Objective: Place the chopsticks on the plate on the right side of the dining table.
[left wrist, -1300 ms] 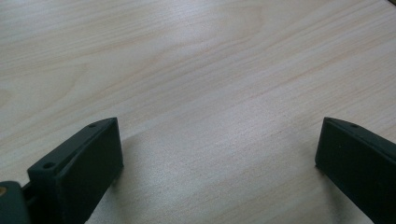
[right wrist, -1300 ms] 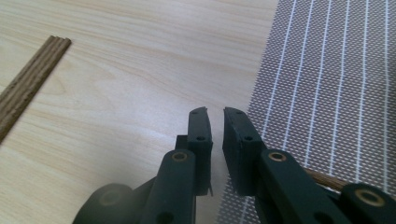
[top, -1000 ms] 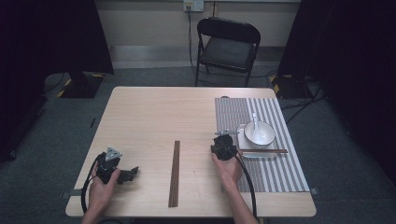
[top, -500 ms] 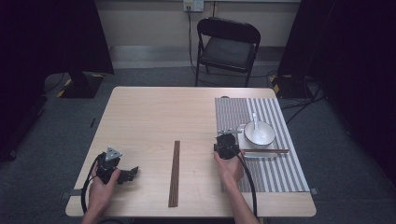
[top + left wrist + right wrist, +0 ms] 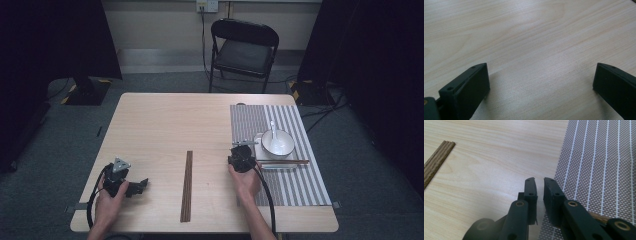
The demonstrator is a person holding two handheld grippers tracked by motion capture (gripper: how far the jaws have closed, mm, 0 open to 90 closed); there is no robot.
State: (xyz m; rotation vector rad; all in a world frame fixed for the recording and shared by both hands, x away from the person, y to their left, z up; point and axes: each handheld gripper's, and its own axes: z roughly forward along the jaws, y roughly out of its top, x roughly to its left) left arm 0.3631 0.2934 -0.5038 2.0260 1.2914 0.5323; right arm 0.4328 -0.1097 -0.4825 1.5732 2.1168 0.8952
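Right gripper view: striped grey placemat [image 5: 599, 157] lies flat.

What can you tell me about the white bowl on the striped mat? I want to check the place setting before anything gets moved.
The white bowl is round, glossy like ceramic, and stands upright on a white square dish on the grey striped placemat at the table's right. A white spoon rests inside it, handle leaning over the far rim. Brown chopsticks lie level across the dish just in front. The right gripper is close beside its left; whether they touch cannot be told.
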